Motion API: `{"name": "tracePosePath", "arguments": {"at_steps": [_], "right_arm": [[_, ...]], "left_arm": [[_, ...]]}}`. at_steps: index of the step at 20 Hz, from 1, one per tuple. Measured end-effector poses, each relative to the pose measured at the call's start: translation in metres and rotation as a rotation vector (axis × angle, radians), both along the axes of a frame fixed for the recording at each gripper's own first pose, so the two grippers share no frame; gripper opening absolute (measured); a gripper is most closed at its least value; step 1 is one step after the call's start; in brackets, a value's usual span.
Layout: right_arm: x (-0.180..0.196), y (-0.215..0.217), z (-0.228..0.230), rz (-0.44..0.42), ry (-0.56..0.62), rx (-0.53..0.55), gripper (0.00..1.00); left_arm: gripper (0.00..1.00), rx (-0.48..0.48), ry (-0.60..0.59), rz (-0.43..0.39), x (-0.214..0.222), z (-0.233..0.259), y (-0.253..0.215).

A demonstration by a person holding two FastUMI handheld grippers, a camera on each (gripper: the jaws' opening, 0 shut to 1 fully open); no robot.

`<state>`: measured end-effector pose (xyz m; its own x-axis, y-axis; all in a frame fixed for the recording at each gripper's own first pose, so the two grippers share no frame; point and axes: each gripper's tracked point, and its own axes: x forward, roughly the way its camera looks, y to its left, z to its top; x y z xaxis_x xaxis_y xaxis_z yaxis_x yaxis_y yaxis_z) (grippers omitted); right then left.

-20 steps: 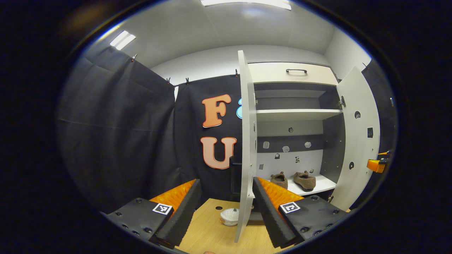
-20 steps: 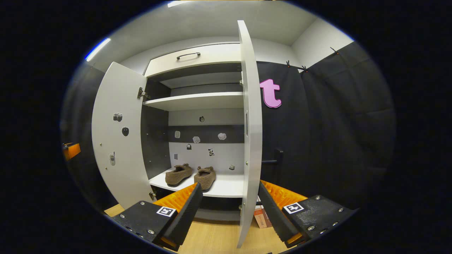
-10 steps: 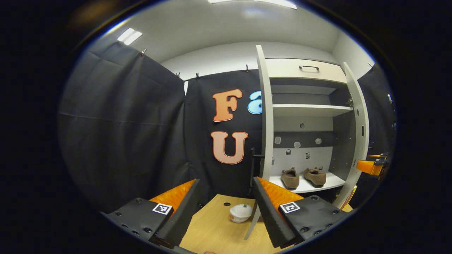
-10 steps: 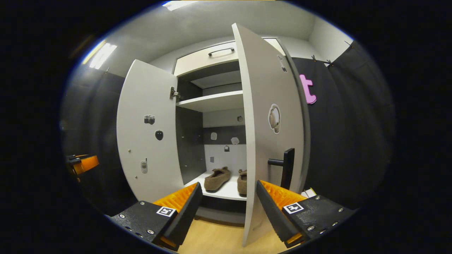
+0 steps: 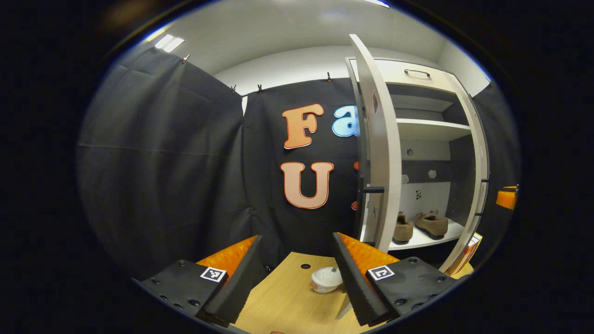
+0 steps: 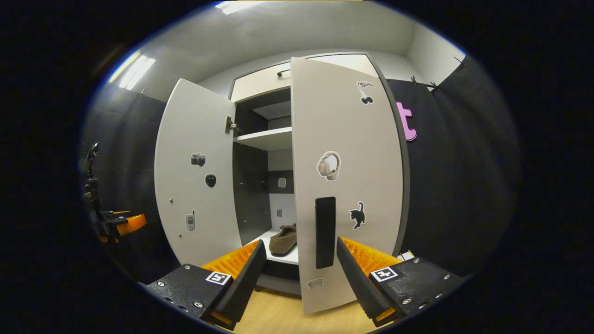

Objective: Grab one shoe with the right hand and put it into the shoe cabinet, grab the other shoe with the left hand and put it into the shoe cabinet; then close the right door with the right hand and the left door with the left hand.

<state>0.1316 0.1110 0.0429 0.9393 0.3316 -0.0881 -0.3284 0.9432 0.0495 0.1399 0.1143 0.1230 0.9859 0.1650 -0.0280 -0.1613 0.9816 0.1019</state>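
Both shoes in the cabinet, doors part open

Our right tongs (image 6: 297, 271) are spread and grasp nothing, the right door (image 6: 345, 181) and its dark handle (image 6: 325, 232) standing between their fingers. Our left tongs (image 5: 294, 273) are also released, over the wooden counter (image 5: 283, 301) near a small white cup (image 5: 326, 280). Two brown shoes (image 5: 420, 225) sit side by side on the cabinet's bottom shelf (image 5: 424, 239), past the left door (image 5: 378, 153).

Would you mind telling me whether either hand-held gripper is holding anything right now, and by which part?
Nothing is held: the left hand-held gripper and the right hand-held gripper are both open, with the right door's handle ungripped.
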Motion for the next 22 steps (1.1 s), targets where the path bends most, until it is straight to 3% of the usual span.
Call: {"name": "tracePosePath", "arguments": {"at_steps": [10, 11, 14, 15, 16, 19, 20, 22], "right_arm": [[-0.001, -0.058, -0.006, -0.142, 0.003, -0.035, 0.94], [-0.002, -0.063, -0.006, -0.156, 0.002, -0.035, 0.87], [-0.002, -0.076, -0.009, -0.188, 0.009, -0.042, 0.87], [-0.003, -0.08, -0.01, -0.196, 0.012, -0.044, 0.93], [-0.003, -0.083, -0.011, -0.204, 0.016, -0.047, 0.87], [-0.003, -0.092, -0.015, -0.223, 0.024, -0.05, 0.87], [-0.004, -0.093, -0.016, -0.226, 0.028, -0.05, 0.93], [-0.002, -0.098, -0.017, -0.231, 0.032, -0.048, 0.94]], "left_arm": [[0.95, -0.001, 0.072, -0.058, 0.083, -0.084, 0.009], [0.95, -0.011, 0.082, -0.074, 0.087, -0.094, 0.006], [0.95, -0.033, 0.113, -0.092, 0.093, -0.114, 0.0], [0.95, -0.037, 0.115, -0.099, 0.096, -0.117, -0.003], [0.95, -0.042, 0.118, -0.11, 0.099, -0.12, -0.006], [0.95, -0.044, 0.114, -0.114, 0.102, -0.122, -0.008], [0.95, -0.052, 0.11, -0.115, 0.102, -0.122, -0.008], [0.95, -0.084, 0.111, -0.127, 0.101, -0.126, -0.012]]}}
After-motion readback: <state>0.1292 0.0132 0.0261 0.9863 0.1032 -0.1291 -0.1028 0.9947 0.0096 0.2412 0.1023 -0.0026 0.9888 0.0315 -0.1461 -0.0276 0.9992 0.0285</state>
